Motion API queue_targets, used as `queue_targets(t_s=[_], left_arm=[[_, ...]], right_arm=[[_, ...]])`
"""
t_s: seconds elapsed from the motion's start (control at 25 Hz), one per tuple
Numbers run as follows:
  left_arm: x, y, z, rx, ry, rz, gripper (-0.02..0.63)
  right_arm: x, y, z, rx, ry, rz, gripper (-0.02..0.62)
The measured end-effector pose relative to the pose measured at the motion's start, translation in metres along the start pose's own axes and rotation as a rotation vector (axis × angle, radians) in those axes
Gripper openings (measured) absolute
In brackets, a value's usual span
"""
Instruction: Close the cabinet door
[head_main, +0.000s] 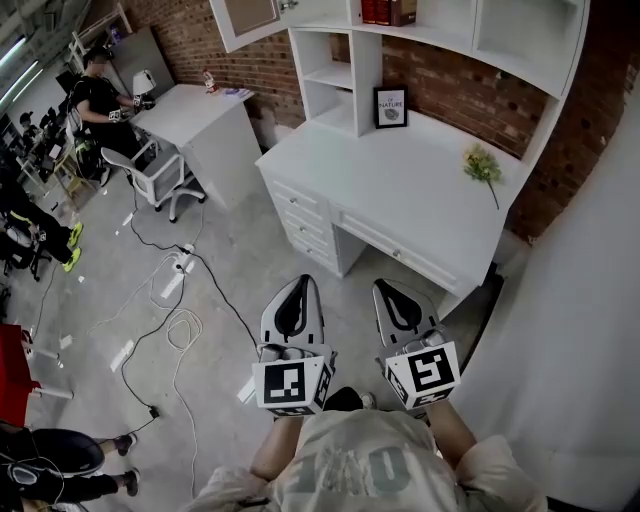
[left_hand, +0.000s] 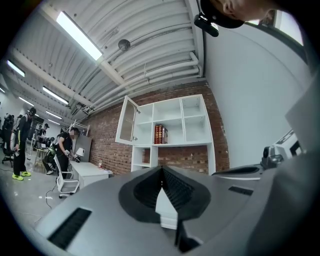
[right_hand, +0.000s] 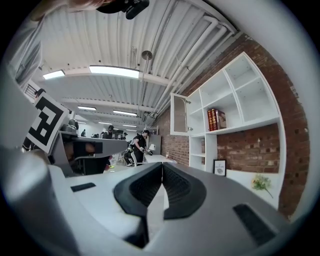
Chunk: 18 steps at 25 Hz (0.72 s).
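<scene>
The white cabinet door (head_main: 246, 19) with a glass panel stands swung open at the upper left corner of the white shelf unit (head_main: 352, 62) above the desk. It also shows open in the left gripper view (left_hand: 127, 120) and the right gripper view (right_hand: 180, 114). My left gripper (head_main: 298, 288) and right gripper (head_main: 392, 290) are held side by side, level, over the floor in front of the desk and well short of the door. Both are shut with nothing between the jaws; the black pads meet at the tips of the left gripper (left_hand: 161, 169) and the right gripper (right_hand: 162, 166).
The white desk (head_main: 420, 190) has drawers (head_main: 300, 225), a framed picture (head_main: 390, 107) and a yellow flower sprig (head_main: 483, 167). Red books (head_main: 388, 10) stand on the top shelf. Cables (head_main: 170, 300) trail on the floor at left. A person (head_main: 100, 95) sits at a second white desk (head_main: 195, 115).
</scene>
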<state>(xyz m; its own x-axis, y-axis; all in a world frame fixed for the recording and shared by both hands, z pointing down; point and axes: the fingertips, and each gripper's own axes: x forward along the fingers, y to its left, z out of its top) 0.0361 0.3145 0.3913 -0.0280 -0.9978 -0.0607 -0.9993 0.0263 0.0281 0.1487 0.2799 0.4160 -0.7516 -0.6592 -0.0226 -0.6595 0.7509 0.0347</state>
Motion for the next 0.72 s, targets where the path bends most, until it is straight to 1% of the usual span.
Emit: queue_targets(t_s=[0.28,0.44,0.64,0.72], left_arm=[[0.033,-0.008,-0.006,0.002,0.01,-0.027,0.012],[0.059,-0.016,-0.022,-0.005,0.02,-0.052,0.012],[0.096,0.006,-0.031,-0.01,-0.004,-0.044,0.012],[0.119,0.02,-0.034,-0.017,-0.013,-0.04,0.012]], right_arm=[[0.008,-0.031,-0.01,0.029,0.017,-0.024,0.017],[0.025,-0.049,-0.009,-0.003,0.004,-0.034,0.017],[0.072,-0.058,-0.021,-0.009,0.0,-0.017,0.017],[0.094,-0.062,-0.02,-0.033,-0.006,-0.006,0.017]])
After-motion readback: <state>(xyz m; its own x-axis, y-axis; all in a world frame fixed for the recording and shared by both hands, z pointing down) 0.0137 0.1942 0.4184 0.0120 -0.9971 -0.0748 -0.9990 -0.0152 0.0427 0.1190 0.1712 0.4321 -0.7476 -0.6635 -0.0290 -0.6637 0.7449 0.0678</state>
